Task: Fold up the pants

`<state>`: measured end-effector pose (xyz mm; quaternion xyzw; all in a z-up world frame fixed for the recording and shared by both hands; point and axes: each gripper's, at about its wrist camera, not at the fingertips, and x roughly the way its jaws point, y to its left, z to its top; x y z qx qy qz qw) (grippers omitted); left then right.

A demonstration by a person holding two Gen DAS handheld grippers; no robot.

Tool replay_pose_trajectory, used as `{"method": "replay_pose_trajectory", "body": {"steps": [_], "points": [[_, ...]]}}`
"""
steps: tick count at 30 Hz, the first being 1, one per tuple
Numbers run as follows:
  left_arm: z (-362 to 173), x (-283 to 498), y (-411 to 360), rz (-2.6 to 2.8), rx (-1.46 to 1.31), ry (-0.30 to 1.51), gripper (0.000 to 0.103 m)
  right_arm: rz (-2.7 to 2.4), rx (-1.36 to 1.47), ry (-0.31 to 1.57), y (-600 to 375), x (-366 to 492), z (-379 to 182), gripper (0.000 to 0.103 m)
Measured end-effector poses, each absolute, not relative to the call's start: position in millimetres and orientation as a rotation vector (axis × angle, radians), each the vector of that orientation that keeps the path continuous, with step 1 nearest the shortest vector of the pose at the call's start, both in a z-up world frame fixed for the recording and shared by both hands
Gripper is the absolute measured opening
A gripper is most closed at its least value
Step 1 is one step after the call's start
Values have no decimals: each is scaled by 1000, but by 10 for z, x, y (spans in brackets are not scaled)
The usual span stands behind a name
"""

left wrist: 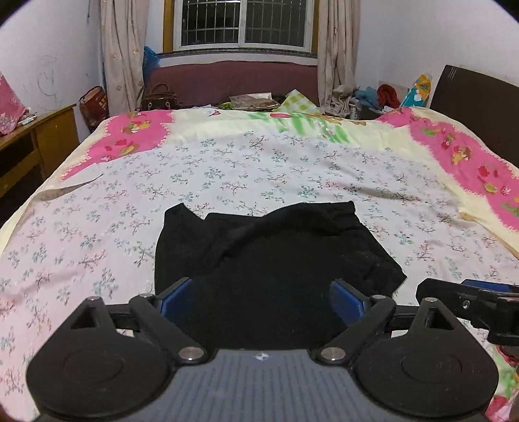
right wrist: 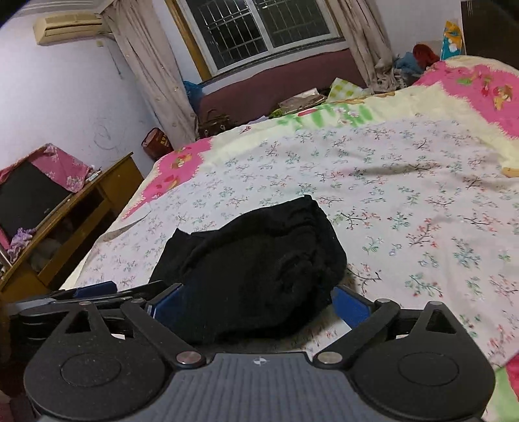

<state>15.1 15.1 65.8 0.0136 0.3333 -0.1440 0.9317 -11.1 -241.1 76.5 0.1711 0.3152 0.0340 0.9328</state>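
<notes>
The black pants (left wrist: pixel 266 246) are lying folded into a compact, roughly square bundle on the flowered sheet (left wrist: pixel 97 233) that is covering the near half of the bed, with a thick rolled ridge running across the bundle's far part and one corner sticking out toward the right in the left wrist view. In the right wrist view the pants (right wrist: pixel 259 259) are showing as a rumpled mound with its highest fold at the far end.

The left gripper (left wrist: pixel 264 300) is hovering just over the near edge of the bundle, its blue pads (left wrist: pixel 176 295) standing wide apart with only dark cloth showing below the gap; nothing is being pinched, so it is released. The right gripper (right wrist: pixel 256 303) is sitting at the near right part of the pants, its jaws likewise spread wide and gripping nothing, the cloth lying beneath and between them without the pads pressing on it. Each gripper is appearing at the edge of the other's view, so the two are hanging close side by side.

Beyond the sheet a pink and cream quilt (left wrist: pixel 142 136) is spreading toward the barred window (left wrist: pixel 243 24), with a wooden desk (right wrist: pixel 84 207) standing to the left of the bed
</notes>
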Motion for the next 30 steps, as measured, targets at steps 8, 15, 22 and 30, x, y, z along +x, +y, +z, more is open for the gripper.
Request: {"method": "replay_pose_trajectory", "body": {"steps": [8,15,22,30], "points": [[634,-68,305,-271,21,688,101,53,300,650,-2212,-272,787,89],[637,-214,423,-255,0,684,103,62,272,632,-2069,-410,821,90],[644,-323,461,-229,-18,683,103,77,253,630,-1974,-519,839,90],[644,-469,470,-207,-21,666,103,76,260,629,-1943,-625,834,90]]}}
